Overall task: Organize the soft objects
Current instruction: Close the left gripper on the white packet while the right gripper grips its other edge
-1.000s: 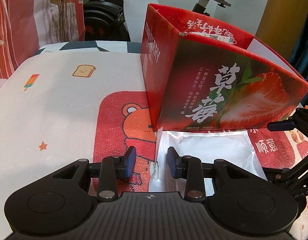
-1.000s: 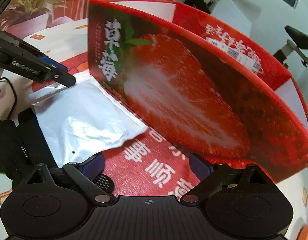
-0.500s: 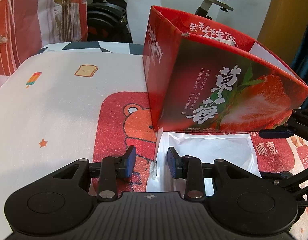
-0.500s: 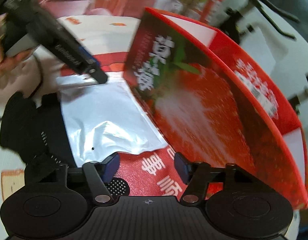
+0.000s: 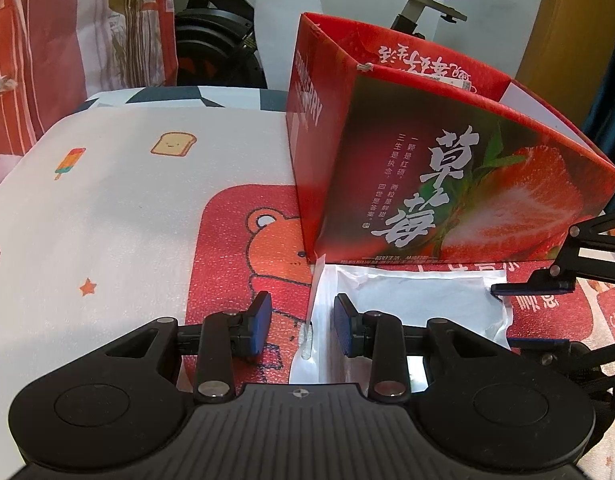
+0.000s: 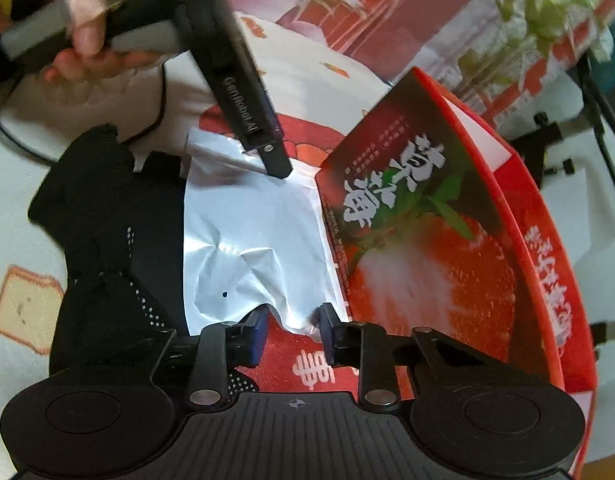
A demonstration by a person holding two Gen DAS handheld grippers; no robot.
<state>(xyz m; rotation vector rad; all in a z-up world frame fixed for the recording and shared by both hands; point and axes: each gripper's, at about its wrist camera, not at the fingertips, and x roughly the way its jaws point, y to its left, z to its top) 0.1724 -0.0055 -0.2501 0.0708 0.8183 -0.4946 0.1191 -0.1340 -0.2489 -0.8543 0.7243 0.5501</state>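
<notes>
A white plastic pouch [image 5: 419, 300] [image 6: 259, 240] lies flat on the red bear mat, right against the front of the open red strawberry box [image 5: 447, 200] [image 6: 427, 264]. My left gripper [image 5: 301, 330] stands open at the pouch's left edge, which curls up between the pads without touching them. In the right wrist view one left finger [image 6: 275, 160] hangs over the far corner. My right gripper [image 6: 293, 330] has its jaws closing on the pouch's crumpled near corner, and both pads touch it. From the left wrist view, its fingers [image 5: 531, 288] bracket the pouch's right edge.
A black dotted cloth [image 6: 99, 248] lies on the table just left of the pouch. A person's hand [image 6: 87, 40] holds the left gripper, and a black cable [image 6: 11, 132] loops beside it. An exercise bike [image 5: 211, 32] and a curtain stand behind the table.
My right gripper has rolled, slid in to the pouch's corner, and its jaws have narrowed from wide to nearly shut around it. The left gripper has stayed still.
</notes>
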